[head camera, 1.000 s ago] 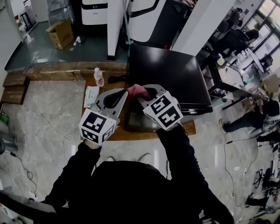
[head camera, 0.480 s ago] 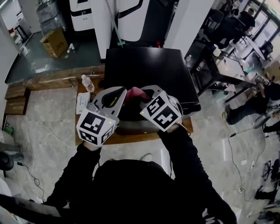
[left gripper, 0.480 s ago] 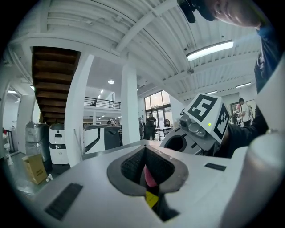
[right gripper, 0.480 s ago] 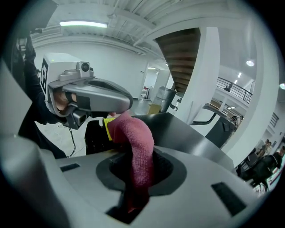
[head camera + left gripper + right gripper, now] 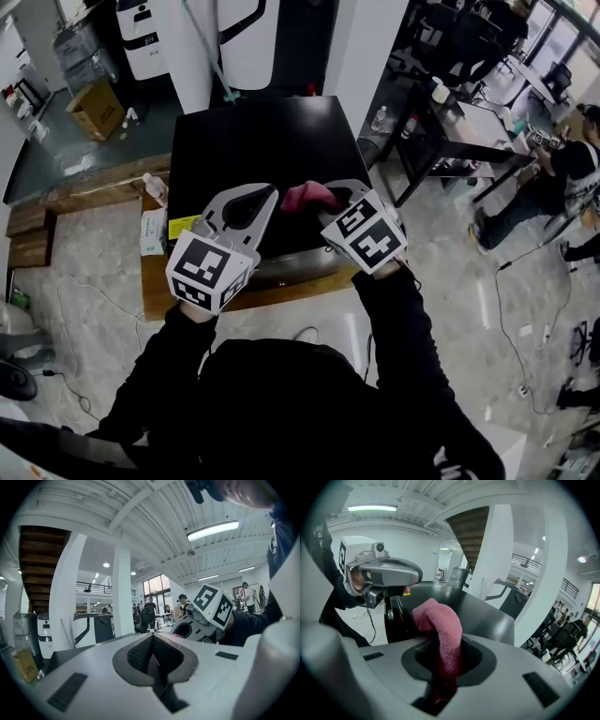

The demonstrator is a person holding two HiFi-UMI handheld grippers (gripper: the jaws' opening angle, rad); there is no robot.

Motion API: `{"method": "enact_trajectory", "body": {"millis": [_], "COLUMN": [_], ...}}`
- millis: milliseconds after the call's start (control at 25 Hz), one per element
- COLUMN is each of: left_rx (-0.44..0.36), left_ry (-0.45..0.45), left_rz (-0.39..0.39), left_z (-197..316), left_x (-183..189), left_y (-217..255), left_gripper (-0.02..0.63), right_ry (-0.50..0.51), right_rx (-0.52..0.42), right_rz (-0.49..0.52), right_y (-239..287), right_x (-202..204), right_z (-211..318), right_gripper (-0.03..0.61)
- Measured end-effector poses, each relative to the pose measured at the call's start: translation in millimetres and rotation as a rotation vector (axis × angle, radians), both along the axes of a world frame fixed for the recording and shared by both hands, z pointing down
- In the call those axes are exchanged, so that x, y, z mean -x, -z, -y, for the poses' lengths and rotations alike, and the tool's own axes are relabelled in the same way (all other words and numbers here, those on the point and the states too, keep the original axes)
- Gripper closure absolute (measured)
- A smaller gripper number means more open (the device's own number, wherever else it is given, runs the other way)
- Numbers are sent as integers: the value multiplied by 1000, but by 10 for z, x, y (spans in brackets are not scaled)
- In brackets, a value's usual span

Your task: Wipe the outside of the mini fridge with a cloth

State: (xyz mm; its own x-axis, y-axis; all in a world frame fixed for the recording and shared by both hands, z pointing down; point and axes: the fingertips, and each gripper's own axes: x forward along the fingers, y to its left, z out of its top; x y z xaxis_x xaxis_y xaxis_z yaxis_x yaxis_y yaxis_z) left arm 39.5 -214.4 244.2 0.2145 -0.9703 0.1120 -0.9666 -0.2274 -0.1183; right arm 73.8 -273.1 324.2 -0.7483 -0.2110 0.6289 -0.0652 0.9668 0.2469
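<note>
The black mini fridge (image 5: 262,145) stands in front of me on a low wooden platform, its flat top facing up. Just above its near edge, my right gripper (image 5: 325,200) is shut on a pink cloth (image 5: 305,196). In the right gripper view the cloth (image 5: 442,623) sticks up out of the jaws and its free end droops left over the fridge top (image 5: 483,613). My left gripper (image 5: 268,197) hovers close beside the cloth, jaws shut. Nothing clearly shows between them in the left gripper view (image 5: 153,639).
On the wooden platform (image 5: 155,291) left of the fridge lie a water bottle (image 5: 154,187) and a tissue pack (image 5: 151,232). A white pillar (image 5: 370,56) rises behind the fridge. A black table (image 5: 459,131) and seated people are at the right; a cardboard box (image 5: 94,108) far left.
The fridge and platform have slid left and down in the head view. Both grippers stay close together over the fridge's near edge, the right one still holding the cloth.
</note>
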Motion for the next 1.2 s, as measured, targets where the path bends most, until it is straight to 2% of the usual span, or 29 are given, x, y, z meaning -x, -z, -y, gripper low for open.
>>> {"method": "enact_trajectory", "body": {"millis": [400, 520, 600, 760, 920, 1040, 1200], "left_rx": [10, 11, 7, -29, -75, -104, -117], "left_ry": [-39, -29, -9, 59, 126, 198, 281], "left_rz": [4, -1, -2, 12, 29, 30, 37], "left_z": [375, 413, 397, 331, 209, 54, -85], "left_x": [-698, -696, -575, -156, 487, 1034, 1802], "left_y": [-16, 13, 74, 285, 511, 609, 619], "left_gripper": [607, 607, 607, 607, 607, 607, 607], "right_ry": [-131, -171, -167, -85, 11, 109, 231], "right_rx": [-11, -75, -111, -163, -209, -237, -278], "right_rz": [-29, -98, -112, -58, -20, -56, -158], "right_y": [8, 64, 197, 658, 1022, 1104, 1119], "right_x": [-974, -1107, -1058, -616, 118, 751, 1571], "right_z": [705, 901, 964, 943, 729, 488, 183], "right_gripper": [503, 503, 503, 503, 502, 502, 502]}}
